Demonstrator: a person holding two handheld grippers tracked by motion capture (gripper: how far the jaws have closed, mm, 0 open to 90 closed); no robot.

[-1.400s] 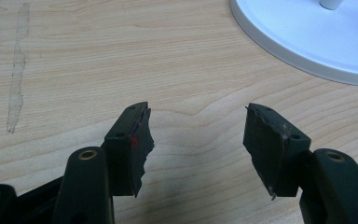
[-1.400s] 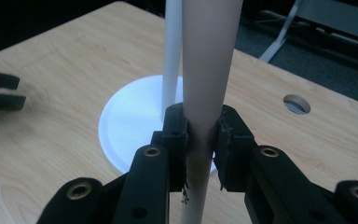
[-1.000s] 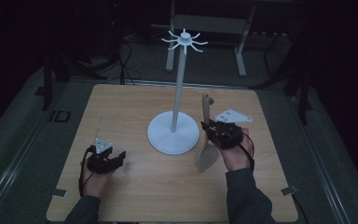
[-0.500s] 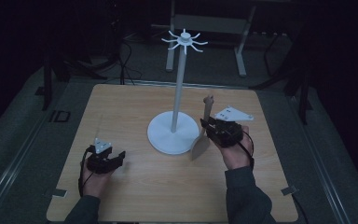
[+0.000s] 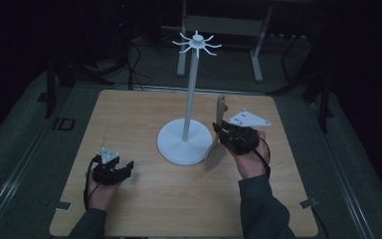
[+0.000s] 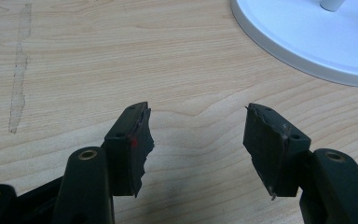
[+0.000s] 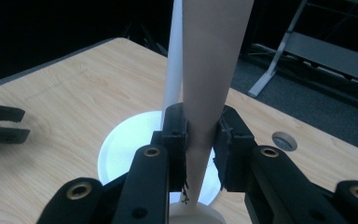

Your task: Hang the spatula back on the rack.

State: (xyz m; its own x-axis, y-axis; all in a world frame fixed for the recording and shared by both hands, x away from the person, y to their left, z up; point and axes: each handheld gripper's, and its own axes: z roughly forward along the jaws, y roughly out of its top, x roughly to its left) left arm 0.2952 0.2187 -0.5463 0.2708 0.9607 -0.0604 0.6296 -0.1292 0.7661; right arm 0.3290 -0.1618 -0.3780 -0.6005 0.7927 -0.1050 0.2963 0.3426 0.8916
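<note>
Your right gripper [image 7: 200,154] pinches what looks like a wooden spatula [image 5: 218,134] upright beside the white stand [image 5: 185,142]; swing carelessly and it may topple the stand, while your left gripper [image 6: 196,140] rests spread on the counter [image 5: 129,114].

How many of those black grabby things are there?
2. The left gripper rests open on the table's near left. The right gripper sits right of the white stand, shut on a beige spatula.
</note>
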